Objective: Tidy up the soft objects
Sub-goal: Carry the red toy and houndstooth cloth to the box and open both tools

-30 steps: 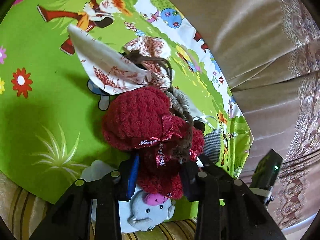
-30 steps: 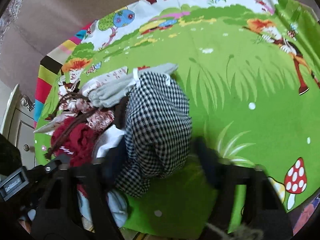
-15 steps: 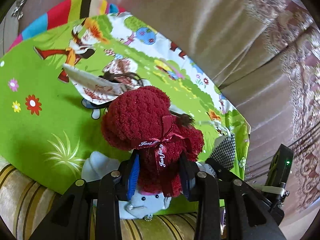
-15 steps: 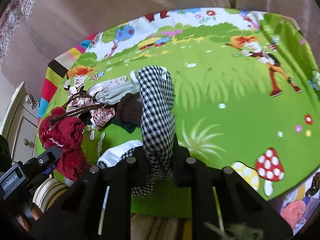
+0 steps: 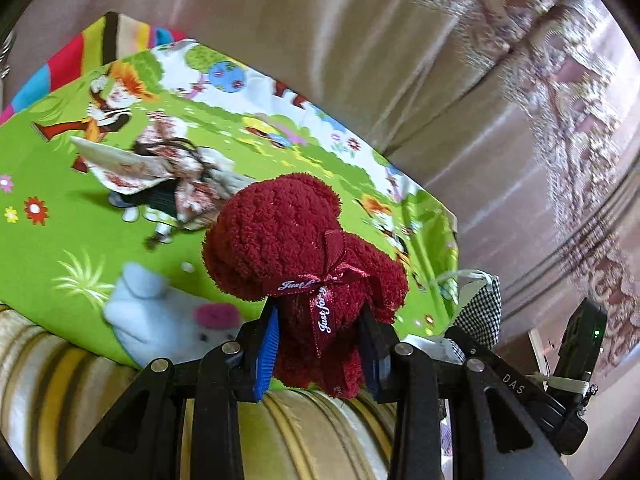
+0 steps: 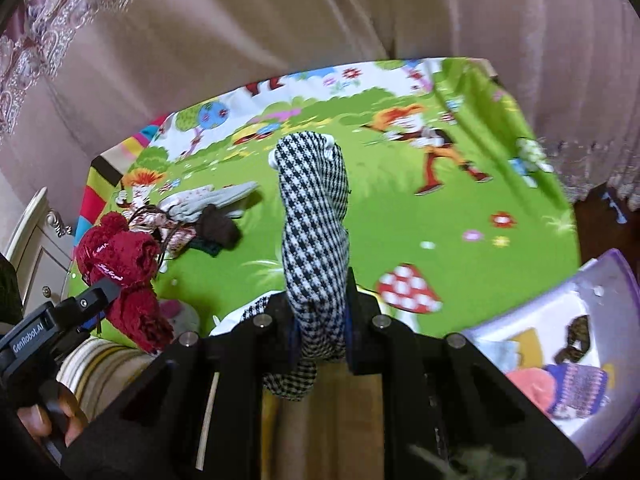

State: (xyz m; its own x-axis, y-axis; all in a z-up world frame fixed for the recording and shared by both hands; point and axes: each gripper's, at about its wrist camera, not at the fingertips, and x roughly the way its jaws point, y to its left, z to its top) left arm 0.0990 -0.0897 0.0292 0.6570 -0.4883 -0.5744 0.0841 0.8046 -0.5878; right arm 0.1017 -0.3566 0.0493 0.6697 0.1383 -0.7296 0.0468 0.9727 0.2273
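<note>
My left gripper (image 5: 320, 344) is shut on a dark red fluffy towel bear (image 5: 296, 236) with a ribbon, held up above the green cartoon blanket (image 5: 72, 248). The bear also shows in the right wrist view (image 6: 120, 264). My right gripper (image 6: 320, 320) is shut on a black-and-white houndstooth cloth (image 6: 314, 216), lifted upright off the blanket (image 6: 400, 208). A pile of soft items (image 6: 200, 212) stays on the blanket: a floral pouch (image 5: 132, 164), a grey sock, a dark cloth. A pale blue plush (image 5: 160, 316) lies near the blanket's front edge.
A purple-rimmed bin (image 6: 580, 344) with several soft items stands at the lower right. A striped couch edge (image 5: 80, 392) runs under the blanket. Beige curtains (image 6: 280, 20) hang behind. A white cabinet (image 6: 32, 248) stands at the left.
Both grippers have risen and pulled back from the pile. The right gripper closed on the houndstooth cloth and lifted it. The left one lifted the red bear clear of the pouch.
</note>
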